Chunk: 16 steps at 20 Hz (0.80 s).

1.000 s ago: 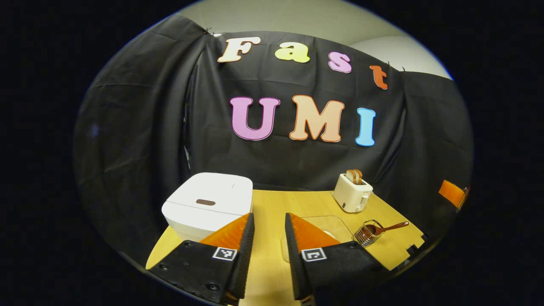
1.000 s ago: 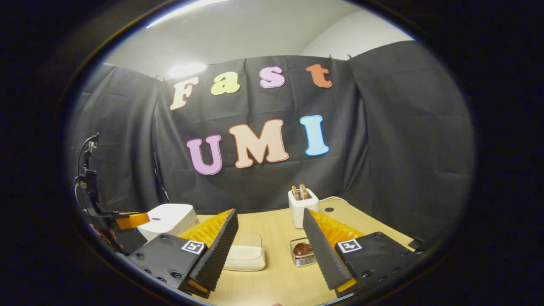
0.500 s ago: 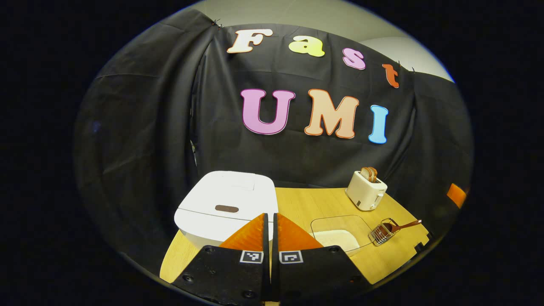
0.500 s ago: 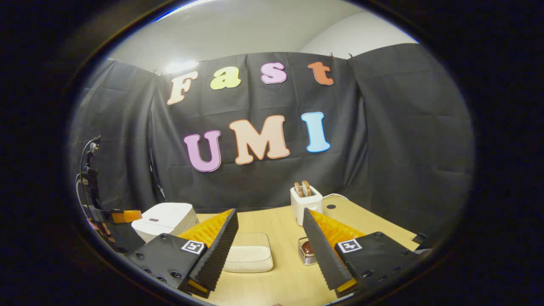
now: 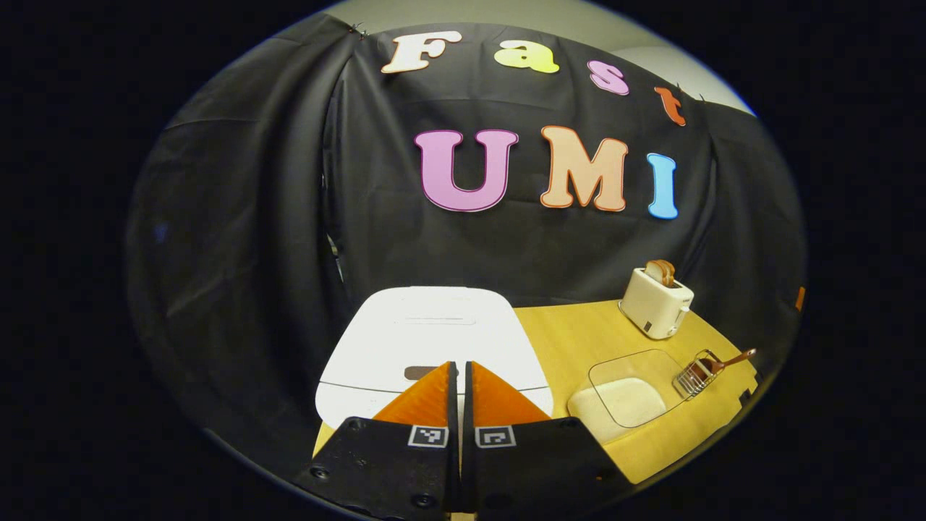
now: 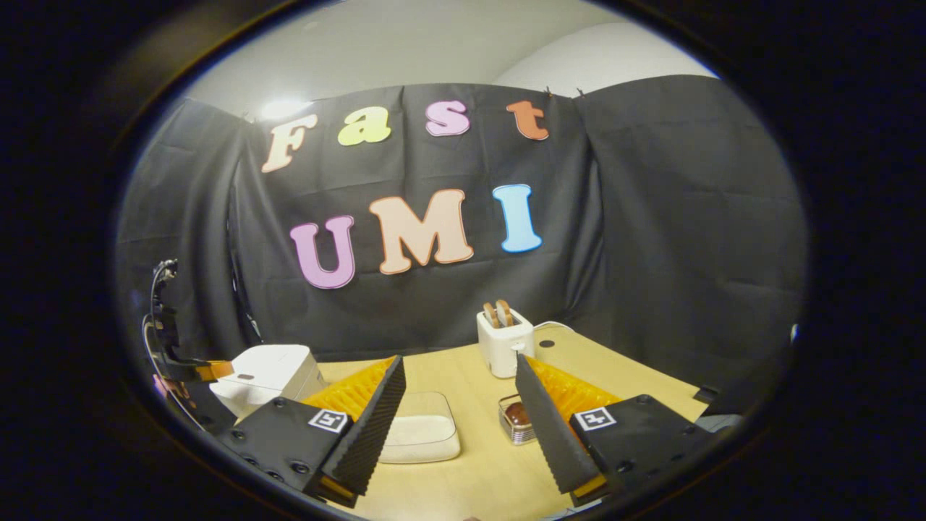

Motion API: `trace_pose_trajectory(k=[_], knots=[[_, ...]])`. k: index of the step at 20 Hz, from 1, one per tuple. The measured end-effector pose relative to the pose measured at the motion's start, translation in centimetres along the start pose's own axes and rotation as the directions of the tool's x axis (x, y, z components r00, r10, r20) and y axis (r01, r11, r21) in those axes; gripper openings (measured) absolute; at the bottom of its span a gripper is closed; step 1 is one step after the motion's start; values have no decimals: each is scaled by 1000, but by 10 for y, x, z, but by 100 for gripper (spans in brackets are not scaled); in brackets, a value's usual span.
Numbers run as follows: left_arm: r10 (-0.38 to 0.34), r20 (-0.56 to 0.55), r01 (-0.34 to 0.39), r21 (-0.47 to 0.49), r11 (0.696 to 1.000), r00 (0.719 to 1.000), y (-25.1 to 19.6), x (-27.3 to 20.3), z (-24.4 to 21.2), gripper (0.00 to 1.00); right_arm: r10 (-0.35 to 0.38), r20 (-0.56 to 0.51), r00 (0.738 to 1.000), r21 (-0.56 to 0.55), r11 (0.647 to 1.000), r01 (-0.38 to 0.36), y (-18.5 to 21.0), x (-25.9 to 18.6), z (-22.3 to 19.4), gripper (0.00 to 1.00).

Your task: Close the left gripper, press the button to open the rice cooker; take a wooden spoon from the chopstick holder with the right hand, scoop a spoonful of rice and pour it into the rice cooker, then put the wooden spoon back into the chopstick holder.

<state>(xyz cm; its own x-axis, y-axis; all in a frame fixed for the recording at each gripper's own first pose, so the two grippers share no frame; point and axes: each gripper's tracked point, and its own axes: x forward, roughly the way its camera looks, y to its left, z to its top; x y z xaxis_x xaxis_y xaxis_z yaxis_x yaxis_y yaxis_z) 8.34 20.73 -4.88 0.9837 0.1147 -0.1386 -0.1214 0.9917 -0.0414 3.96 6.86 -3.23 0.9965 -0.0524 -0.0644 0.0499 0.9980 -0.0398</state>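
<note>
The rice cooker sat with its lid down at the left end of the tabletop, its dark button on the front edge of the lid just ahead of my left tool, whose fingers were pressed together with nothing between them (whether the tips touched the button, I could not tell). To the right of the cooker lay the clear container of rice, then the wire chopstick holder with the wooden spoon leaning out of it, and behind them a white toaster. My right tool hung spread above the near edge of the tabletop, empty, with the rice container and the holder ahead of it.
</note>
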Motion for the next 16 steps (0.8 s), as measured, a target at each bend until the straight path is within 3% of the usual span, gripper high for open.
trace_pose_trajectory(k=[11, 16], knots=[[-9, -82, 9, 3, 1000, 997, 19, 48, -27, 0, -23, -25, 999, -11, 1000, 22, 14, 5, -6, 96], [4, -30, -4, 15, 1000, 1000, 17, 47, -12, 0, -11, -36, 999, -22, 1000, 10, 17, 9, -9, 96]])
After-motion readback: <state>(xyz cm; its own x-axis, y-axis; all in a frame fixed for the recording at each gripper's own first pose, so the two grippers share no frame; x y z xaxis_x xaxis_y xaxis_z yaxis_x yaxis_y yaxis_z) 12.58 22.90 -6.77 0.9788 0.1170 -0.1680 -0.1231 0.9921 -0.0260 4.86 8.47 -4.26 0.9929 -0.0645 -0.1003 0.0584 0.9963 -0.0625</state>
